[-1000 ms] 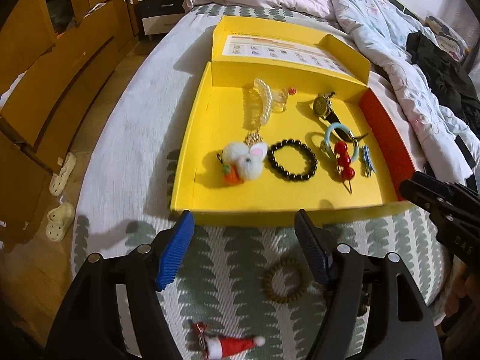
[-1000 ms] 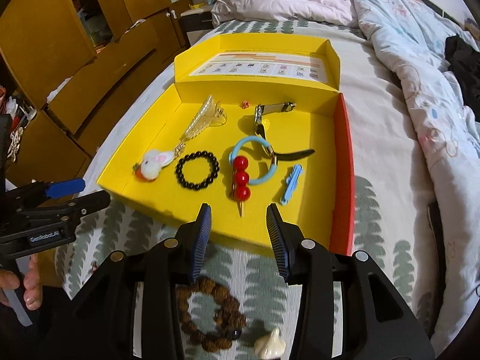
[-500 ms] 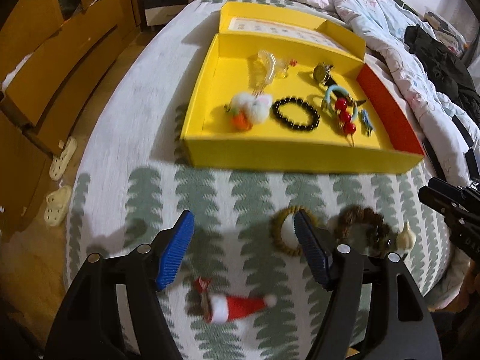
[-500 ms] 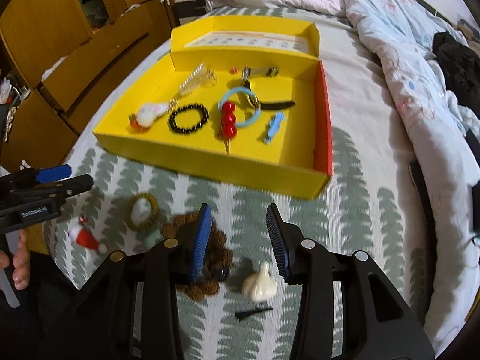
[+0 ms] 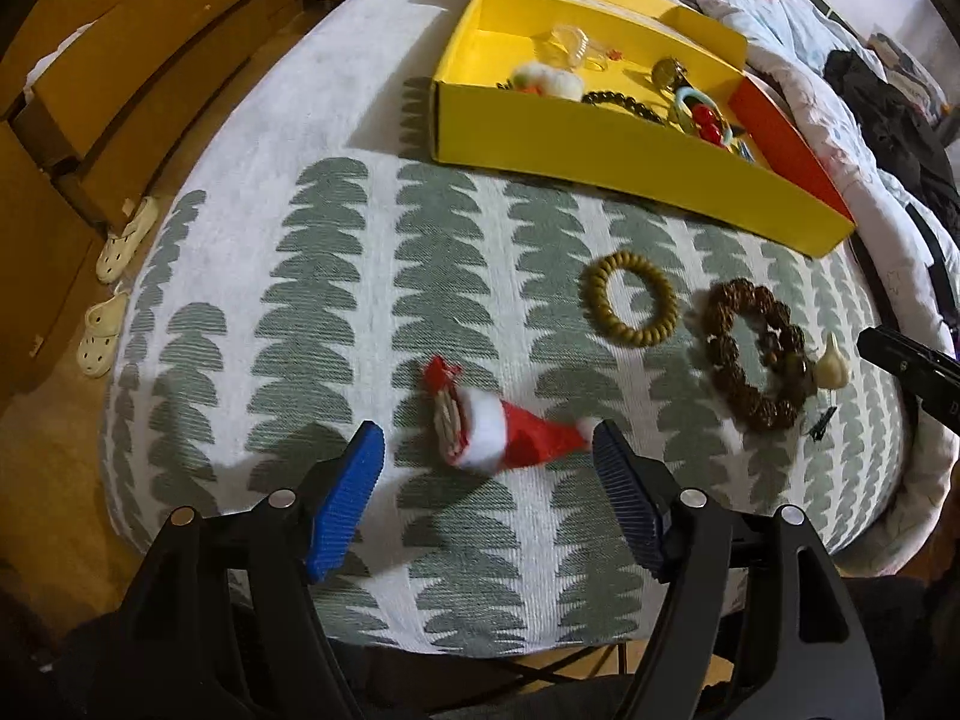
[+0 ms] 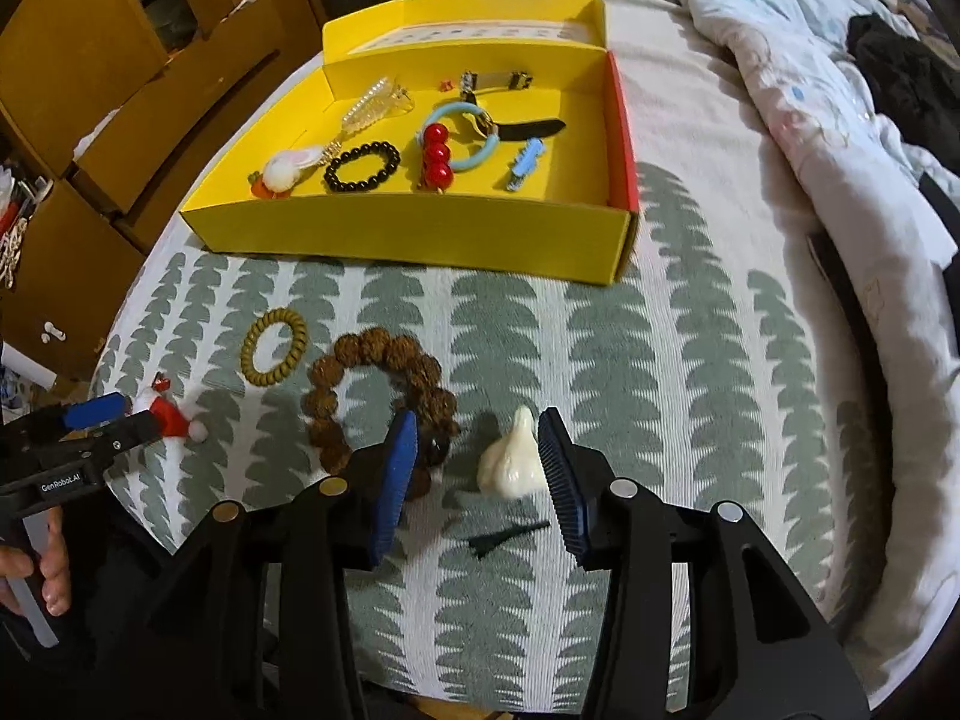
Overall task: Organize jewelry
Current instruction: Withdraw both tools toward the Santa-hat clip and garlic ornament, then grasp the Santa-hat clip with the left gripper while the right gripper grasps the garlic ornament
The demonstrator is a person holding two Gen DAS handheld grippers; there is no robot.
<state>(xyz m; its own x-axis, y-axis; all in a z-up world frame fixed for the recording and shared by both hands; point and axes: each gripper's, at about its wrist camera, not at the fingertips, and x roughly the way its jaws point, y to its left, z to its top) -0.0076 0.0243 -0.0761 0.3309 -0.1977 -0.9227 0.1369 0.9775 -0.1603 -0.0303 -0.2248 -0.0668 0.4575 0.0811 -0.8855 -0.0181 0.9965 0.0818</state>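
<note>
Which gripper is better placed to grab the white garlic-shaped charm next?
Right. The right gripper is open with the charm between its pads; the left gripper brackets the Santa hat.

Setting: a home bedroom. The work surface is a bed [image 6: 690, 360] covered with a white spread printed in grey-green leaf rows. Beyond the yellow box [image 6: 420, 234] that lies on the bed, rumpled quilts [image 6: 780, 60] — pale, floral-printed — are heaped toward the head end, with a dark garment [image 6: 906, 90] on top of them. Beside the bed stand wooden cabinets [image 5: 90, 90] (flat yellow-brown fronts). On the floor between bed and cabinets lies a pair of perforated slippers [image 5: 114, 282].
</note>
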